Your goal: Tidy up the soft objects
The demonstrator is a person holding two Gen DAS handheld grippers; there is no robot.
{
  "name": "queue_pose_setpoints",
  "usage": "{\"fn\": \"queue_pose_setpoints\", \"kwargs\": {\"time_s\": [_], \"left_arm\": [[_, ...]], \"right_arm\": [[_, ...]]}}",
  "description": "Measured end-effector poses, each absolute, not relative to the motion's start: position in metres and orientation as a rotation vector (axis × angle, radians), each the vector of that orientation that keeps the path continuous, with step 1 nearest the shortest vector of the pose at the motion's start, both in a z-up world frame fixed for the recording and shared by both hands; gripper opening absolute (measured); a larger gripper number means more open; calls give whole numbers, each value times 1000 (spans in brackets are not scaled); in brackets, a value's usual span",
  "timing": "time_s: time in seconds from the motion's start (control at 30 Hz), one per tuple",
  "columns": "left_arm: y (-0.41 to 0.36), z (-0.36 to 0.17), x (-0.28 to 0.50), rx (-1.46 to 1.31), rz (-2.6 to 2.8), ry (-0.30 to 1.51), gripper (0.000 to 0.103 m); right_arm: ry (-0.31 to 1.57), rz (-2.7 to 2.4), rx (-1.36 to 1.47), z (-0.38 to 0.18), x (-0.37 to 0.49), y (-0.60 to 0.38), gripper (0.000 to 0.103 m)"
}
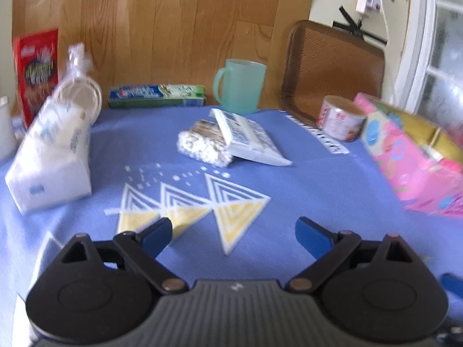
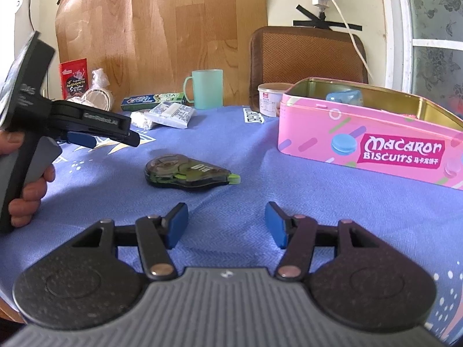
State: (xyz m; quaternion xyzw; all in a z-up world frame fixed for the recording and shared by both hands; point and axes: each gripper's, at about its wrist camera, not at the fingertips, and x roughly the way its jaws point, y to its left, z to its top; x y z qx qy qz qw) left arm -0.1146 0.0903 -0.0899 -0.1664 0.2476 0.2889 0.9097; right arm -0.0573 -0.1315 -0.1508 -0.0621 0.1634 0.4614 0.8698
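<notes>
Blue cloth covers tabletop. Tissue pack far left; cotton swab bag touching flat packet mid; pink tin right. Left gripper and right gripper both wide apart, holding nothing.

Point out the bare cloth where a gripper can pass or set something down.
Free: blue cloth between the tissue pack and the pink tin, around the triangle print; also between the correction tape and the open right gripper. Crowded: the back edge, with the cotton swabs, green mug and toothpaste box.
</notes>
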Motion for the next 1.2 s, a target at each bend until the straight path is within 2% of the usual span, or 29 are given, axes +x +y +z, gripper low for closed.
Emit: {"fn": "queue_pose_setpoints", "kwargs": {"time_s": [0.17,0.23,0.3,0.47,0.53,0.57,0.6,0.67,0.73,0.83,0.87,0.9,0.97,1.03,1.13,1.17,1.2], "left_arm": [[79,-81,-128,-494,461,471,93],[67,-77,-121,-476,423,493,87],[56,-73,-112,-451,381,516,83],[47,-78,-90,-459,351,601,83],[47,-84,-88,-503,330,629,83],[45,-85,-90,-507,328,623,83],[43,-86,-91,-507,325,626,82],[41,-86,-93,-519,323,627,77],[43,-85,-96,-542,324,621,75],[50,-86,-98,-577,318,609,75],[51,-85,-97,-576,323,610,75],[52,-85,-95,-573,327,611,76],[53,-83,-90,-570,328,615,80],[54,-82,-85,-558,330,617,83],[60,-84,-76,-570,326,616,82],[62,-85,-73,-579,318,608,80],[61,-85,-70,-580,303,607,67]], "right_arm": [[353,1005,-156,-145,-51,-124,64],[343,1032,-187,-142,-50,-119,64],[318,1042,-234,-139,-51,-112,68],[304,1099,-342,-132,-39,-94,85],[312,1135,-381,-131,-33,-85,86],[328,1171,-380,-130,-28,-83,80],[350,1211,-368,-128,-25,-83,68],[408,1276,-322,-124,-24,-86,20],[405,1256,-316,-125,-31,-88,15],[379,1232,-296,-129,-38,-92,16],[374,1229,-292,-131,-38,-92,19],[371,1219,-287,-131,-37,-93,24],[366,1208,-274,-131,-35,-94,54],[363,1210,-257,-129,-31,-92,62],[414,1233,-239,-129,-23,-77,63],[417,1232,-240,-131,-24,-68,58],[399,1230,-255,-132,-27,-65,46]]}}
